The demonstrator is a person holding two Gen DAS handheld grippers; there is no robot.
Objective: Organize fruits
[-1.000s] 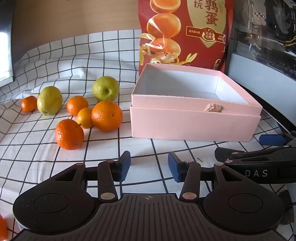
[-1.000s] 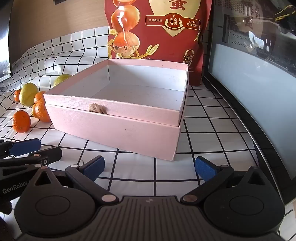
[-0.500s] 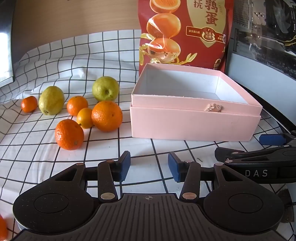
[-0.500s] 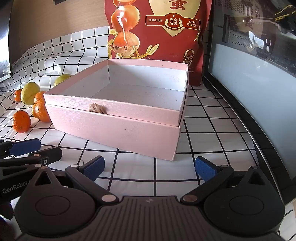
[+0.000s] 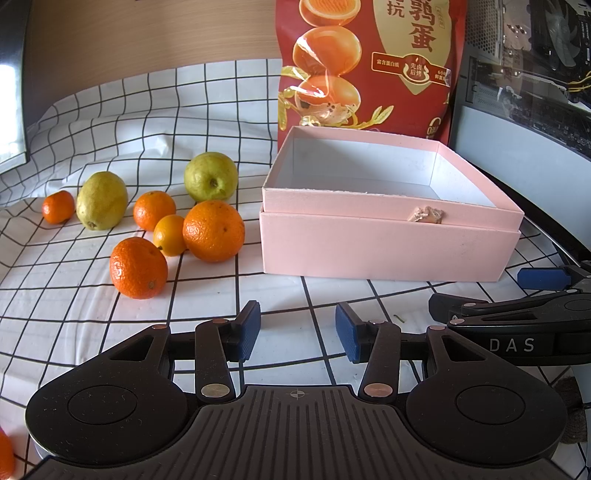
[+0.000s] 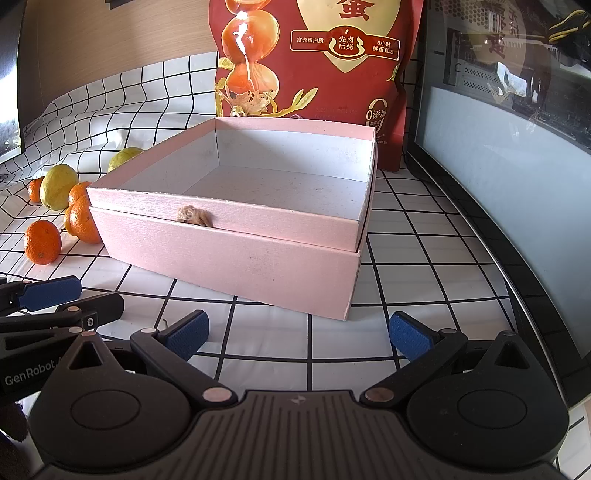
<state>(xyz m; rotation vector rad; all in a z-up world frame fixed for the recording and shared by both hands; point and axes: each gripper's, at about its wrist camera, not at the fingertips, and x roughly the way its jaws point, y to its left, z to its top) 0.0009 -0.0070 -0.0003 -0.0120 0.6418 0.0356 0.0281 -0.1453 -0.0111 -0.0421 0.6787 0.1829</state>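
I think I am looking at a desk in a home or a small office. A white cloth (image 5: 110,325) with black squares covers the top and bunches up at the back against a wooden wall (image 5: 147,33). A big red snack bag (image 5: 369,62) stands behind a pink box (image 5: 388,251). On the right is a see-through computer case (image 5: 524,74) with wires and parts inside. Fruit (image 5: 213,230) sits loose on the cloth.

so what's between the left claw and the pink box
Nothing but bare checked cloth: the left wrist view shows the open left claw facing the pink box with no fruit in that stretch.
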